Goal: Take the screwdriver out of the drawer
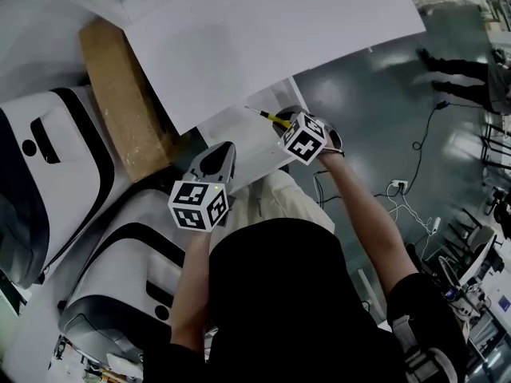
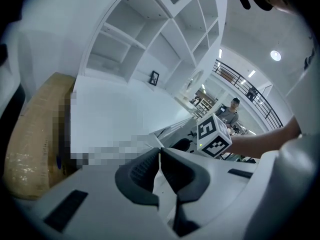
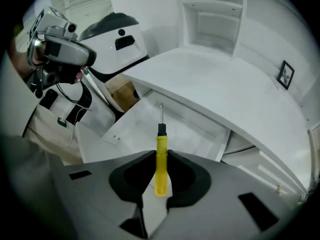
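Right gripper (image 3: 159,155) is clenched on the screwdriver (image 3: 161,159). In its own view both dark pads press the yellow handle from either side, with the black collar and thin metal shaft sticking out past the jaws toward frame top. The butt of the handle sits low between the pads, and its far side is hidden by them. The shaft tip shows against the pale floor of the open drawer (image 3: 131,130), upper centre of that view; I cannot judge the gap between tip and drawer from here. In the head view the marker cube (image 1: 304,140) covers the right jaws entirely, and only a short piece of yellow handle and the shaft pokes out to its upper left, near the edge of the white desk top (image 1: 263,30). Most of the drawer there is covered by the two grippers and my forearms. Left gripper (image 2: 160,156) is closed with nothing in it, pads meeting at their tips in its own view. A brown cardboard box (image 1: 120,94) lies at upper left in the head view, partly tucked under the desk top. The white-and-black shells (image 1: 56,174) at left are cut off by the frame edge. Right of centre in the left gripper view, a person (image 2: 231,110) stands too small to detail.
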A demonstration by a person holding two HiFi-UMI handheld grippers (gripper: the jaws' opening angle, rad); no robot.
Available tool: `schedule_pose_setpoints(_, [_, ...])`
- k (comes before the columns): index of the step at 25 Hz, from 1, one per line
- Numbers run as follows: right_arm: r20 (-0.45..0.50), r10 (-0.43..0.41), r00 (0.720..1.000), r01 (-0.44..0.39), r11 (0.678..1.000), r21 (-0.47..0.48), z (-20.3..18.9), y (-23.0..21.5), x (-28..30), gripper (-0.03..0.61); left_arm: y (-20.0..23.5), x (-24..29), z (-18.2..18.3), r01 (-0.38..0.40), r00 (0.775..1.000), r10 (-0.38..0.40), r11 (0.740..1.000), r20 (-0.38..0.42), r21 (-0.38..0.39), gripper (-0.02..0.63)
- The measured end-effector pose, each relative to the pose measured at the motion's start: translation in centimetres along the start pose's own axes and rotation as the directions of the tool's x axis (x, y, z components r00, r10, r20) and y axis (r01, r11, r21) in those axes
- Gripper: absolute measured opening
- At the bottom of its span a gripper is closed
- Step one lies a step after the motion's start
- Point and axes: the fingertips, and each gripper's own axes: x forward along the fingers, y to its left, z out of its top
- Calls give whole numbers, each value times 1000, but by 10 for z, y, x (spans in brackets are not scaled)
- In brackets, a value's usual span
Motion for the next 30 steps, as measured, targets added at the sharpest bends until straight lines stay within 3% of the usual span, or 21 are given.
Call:
schedule_pose_setpoints(7, [110, 8, 994, -10, 1000, 21, -2, 7, -36, 87, -31, 3, -21, -24, 1000, 25, 997, 16, -70, 29])
schedule_pose_setpoints(15, [264, 37, 964, -64, 993, 95, -25, 28, -94, 87, -76, -1, -34, -59, 996, 63, 996, 61, -65, 29])
schedule_pose_setpoints(24, [477, 27, 878, -151, 963, 223, -52, 51, -166, 87, -127, -17, -48, -96, 987, 99, 995, 127, -31, 29])
schedule_pose_setpoints(30, [594, -35, 804, -150, 954, 258, -67, 60, -219, 87, -162, -30, -56, -112, 978, 109, 994, 176, 7, 29])
